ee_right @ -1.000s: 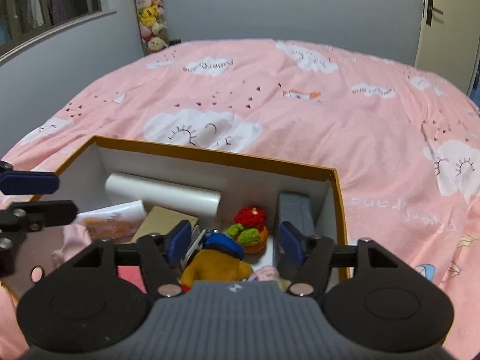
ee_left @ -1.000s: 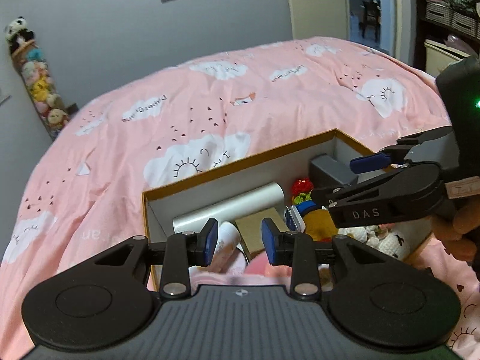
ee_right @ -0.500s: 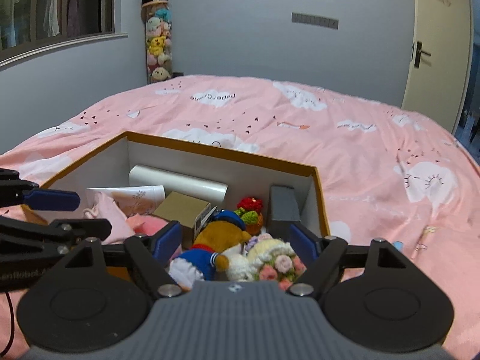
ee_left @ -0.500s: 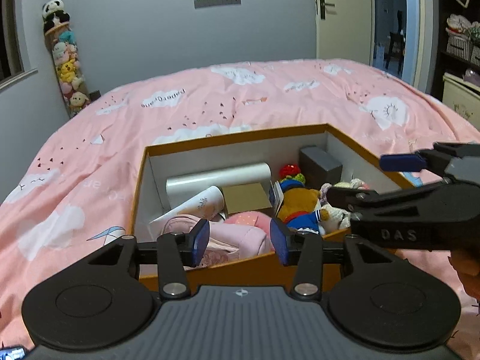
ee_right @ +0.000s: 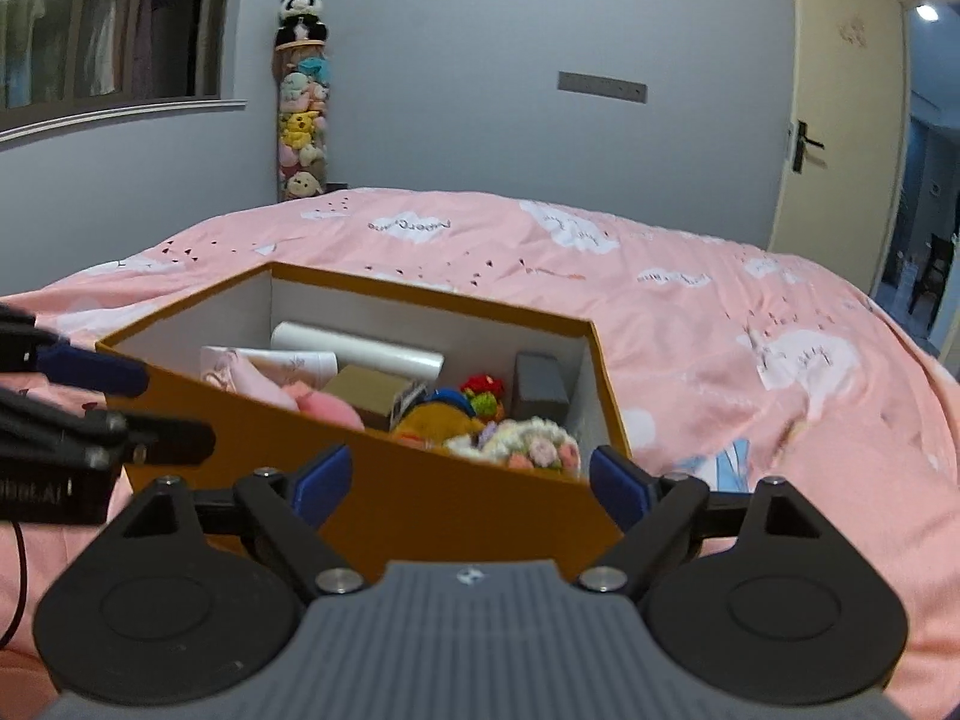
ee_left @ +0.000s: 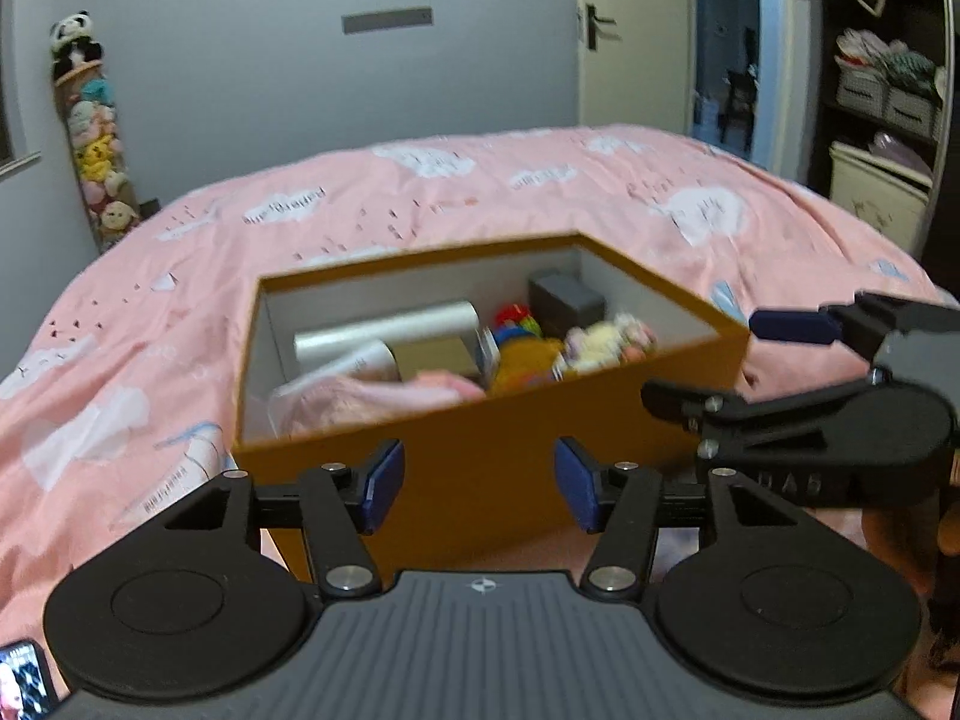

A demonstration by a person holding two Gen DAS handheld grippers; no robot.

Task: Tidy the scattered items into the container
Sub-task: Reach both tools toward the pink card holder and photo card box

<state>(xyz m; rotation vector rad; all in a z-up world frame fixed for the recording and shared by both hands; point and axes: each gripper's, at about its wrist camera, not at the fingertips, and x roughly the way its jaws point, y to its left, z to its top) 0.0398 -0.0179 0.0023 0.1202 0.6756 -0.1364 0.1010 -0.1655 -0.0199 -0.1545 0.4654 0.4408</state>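
Pink cloud-print bedding (ee_right: 690,324) carries the orange box (ee_left: 480,468), which sits just ahead of both tools with its near wall facing them. Inside lie a white roll (ee_right: 360,351), a grey block (ee_right: 540,387), plush toys (ee_right: 444,420) and pink cloth (ee_left: 372,396), so the tidying looks nearly finished. Left gripper (ee_left: 477,492) and right gripper (ee_right: 468,480) are both opening, nothing between their pads. Whatever lies low behind that near wall is hidden, and blur softens the toys.
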